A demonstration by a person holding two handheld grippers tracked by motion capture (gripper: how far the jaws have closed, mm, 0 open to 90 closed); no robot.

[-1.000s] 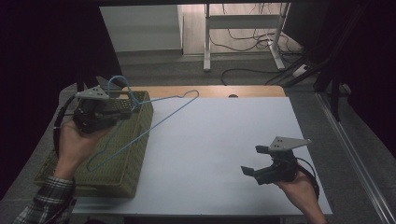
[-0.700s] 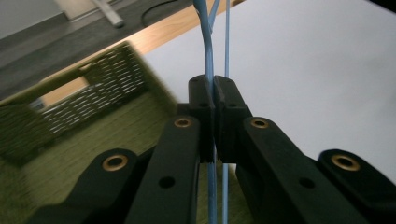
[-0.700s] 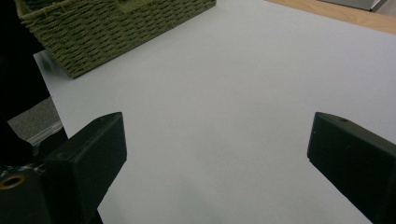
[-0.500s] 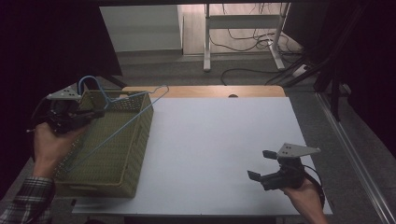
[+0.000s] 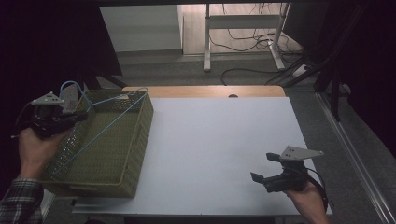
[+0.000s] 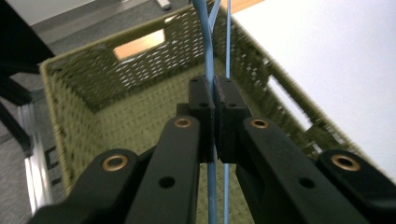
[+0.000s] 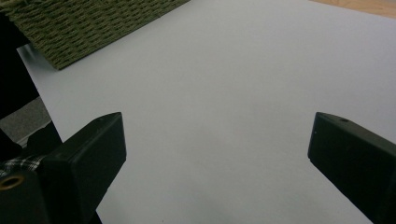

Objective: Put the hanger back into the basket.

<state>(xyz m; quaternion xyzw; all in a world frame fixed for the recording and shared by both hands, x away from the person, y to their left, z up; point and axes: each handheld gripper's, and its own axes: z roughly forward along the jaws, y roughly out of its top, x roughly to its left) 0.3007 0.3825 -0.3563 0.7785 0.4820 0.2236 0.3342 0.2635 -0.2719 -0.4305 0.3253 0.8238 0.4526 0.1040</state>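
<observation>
A blue wire hanger (image 5: 108, 125) slants across the open top of a woven green basket (image 5: 135, 140) at the table's left. My left gripper (image 5: 83, 113) is above the basket's left rim, shut on the hanger near its hook. In the left gripper view the closed pads (image 6: 201, 100) pinch the blue wire (image 6: 208, 42), with the basket's inside (image 6: 93, 84) below. My right gripper (image 5: 263, 167) is low over the white table (image 5: 219, 135) near its front right corner. It is open, with nothing between its fingers (image 7: 93, 144).
The basket's corner (image 7: 93, 23) lies far off in the right gripper view, across bare white tabletop. A wooden strip (image 5: 205, 91) runs along the table's far edge. Beyond it are a desk frame and cables on the floor (image 5: 243, 70).
My left gripper has carried the hanger to the left, from over the basket's right side to its left rim. The right gripper has drifted slightly toward the front right and stayed open.
</observation>
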